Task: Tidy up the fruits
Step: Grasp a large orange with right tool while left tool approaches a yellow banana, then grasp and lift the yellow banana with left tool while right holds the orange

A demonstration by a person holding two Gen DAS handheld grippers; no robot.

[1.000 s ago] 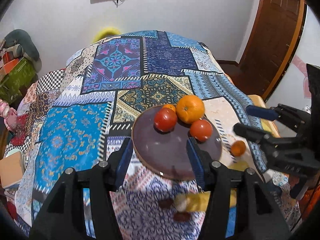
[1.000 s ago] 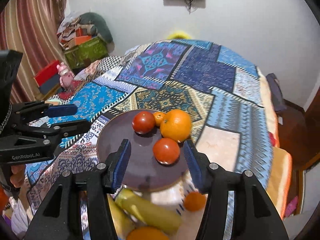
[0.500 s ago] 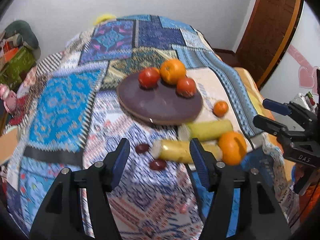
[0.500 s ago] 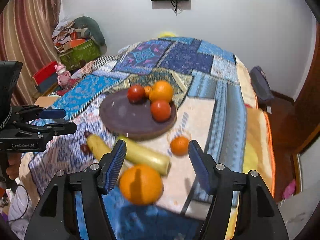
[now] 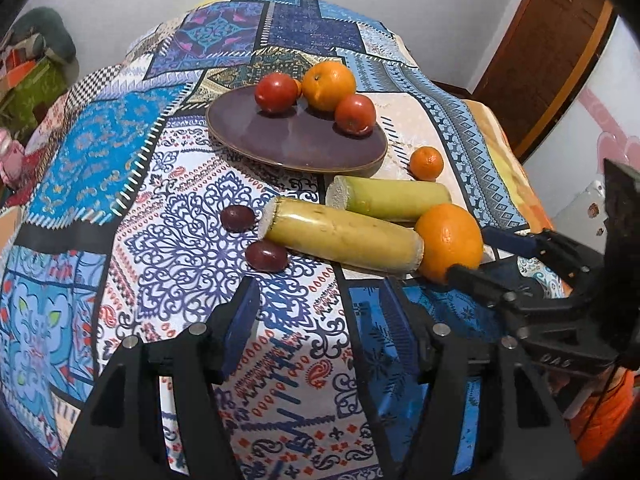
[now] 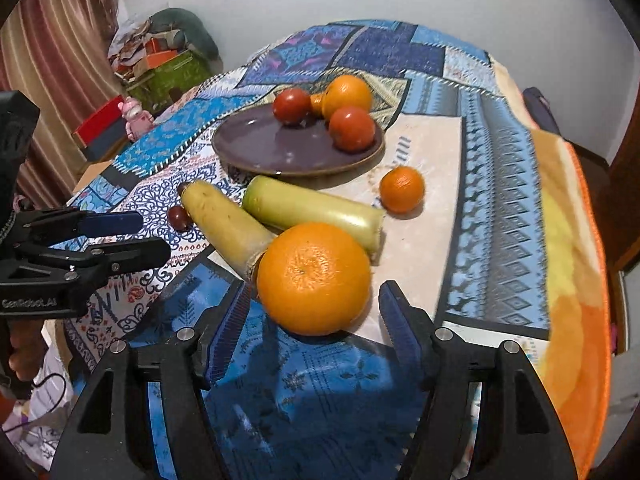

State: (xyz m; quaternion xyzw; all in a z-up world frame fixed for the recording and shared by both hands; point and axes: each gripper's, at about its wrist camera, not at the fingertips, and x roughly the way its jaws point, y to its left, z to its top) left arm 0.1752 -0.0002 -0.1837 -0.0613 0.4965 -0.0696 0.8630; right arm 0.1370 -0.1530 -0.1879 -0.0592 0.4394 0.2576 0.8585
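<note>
A dark purple plate (image 5: 292,142) (image 6: 256,148) on the patchwork cloth holds two red tomatoes (image 5: 275,93) (image 5: 355,114), a big orange (image 5: 329,85) and a small orange fruit half hidden behind them. In front of it lie two yellow-green cane pieces (image 5: 340,236) (image 5: 390,197), a small mandarin (image 5: 427,163) (image 6: 401,189), two dark red dates (image 5: 237,218) (image 5: 266,256) and a large orange (image 5: 450,236) (image 6: 314,278). My left gripper (image 5: 320,304) is open and empty, short of the dates. My right gripper (image 6: 314,308) is open, its jaws either side of the large orange's near edge.
The cloth-covered bed (image 5: 80,152) drops off at the right edge (image 6: 576,240). Boxes and a pink toy (image 6: 134,116) stand by the curtain on the left. A wooden door (image 5: 552,40) is at the right.
Both grippers have pulled back from over the plate and lowered toward the near fruits. The large orange now sits right in front of the right gripper.
</note>
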